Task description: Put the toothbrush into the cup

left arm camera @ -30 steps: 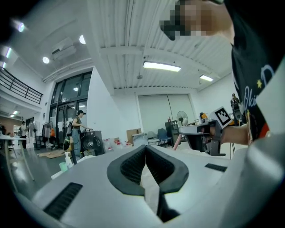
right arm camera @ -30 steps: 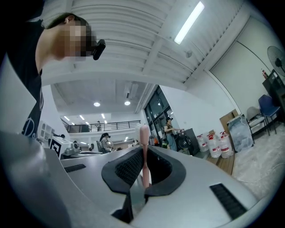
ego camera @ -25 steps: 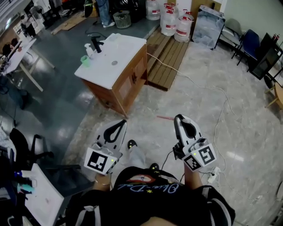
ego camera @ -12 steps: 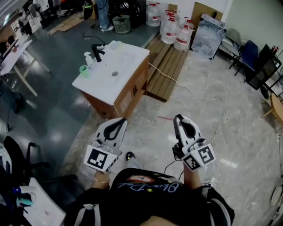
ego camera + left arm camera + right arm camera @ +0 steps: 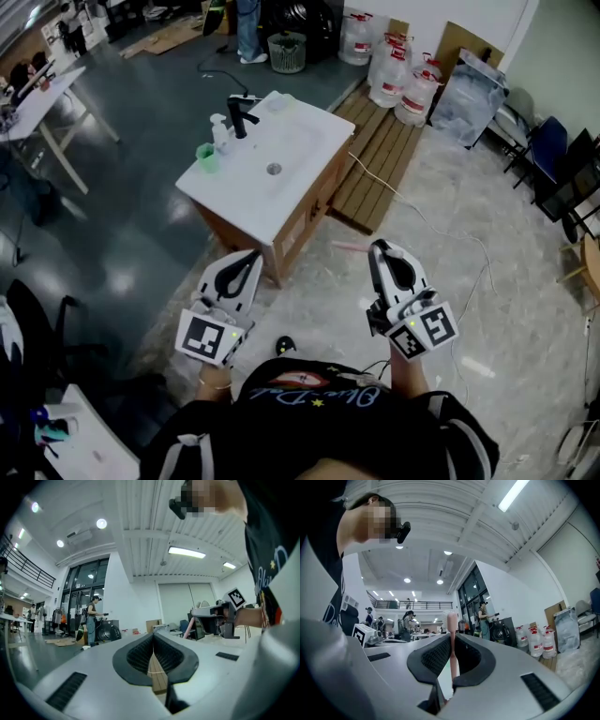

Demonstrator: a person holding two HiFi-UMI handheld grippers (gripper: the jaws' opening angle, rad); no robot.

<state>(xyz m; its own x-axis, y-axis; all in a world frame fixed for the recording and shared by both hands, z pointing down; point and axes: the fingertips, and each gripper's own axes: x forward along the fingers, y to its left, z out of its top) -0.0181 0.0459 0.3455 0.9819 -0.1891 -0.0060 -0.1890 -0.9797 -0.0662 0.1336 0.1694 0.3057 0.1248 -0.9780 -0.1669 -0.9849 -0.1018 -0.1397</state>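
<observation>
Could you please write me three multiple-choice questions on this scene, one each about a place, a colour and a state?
1. Where does the green cup stand?
A) on the white sink top, beside the black faucet
B) on the floor
C) on a chair

2. What colour is the toothbrush?
A) blue
B) pink
C) yellow

3. How is the right gripper?
A) open and empty
B) open over the cup
C) shut on the toothbrush

Key: 1 A, the head view shows the cup on the top near the faucet; 2 B, its pink handle juts out past the jaws; 3 C, the right gripper view shows the jaws clamped on the handle.
</observation>
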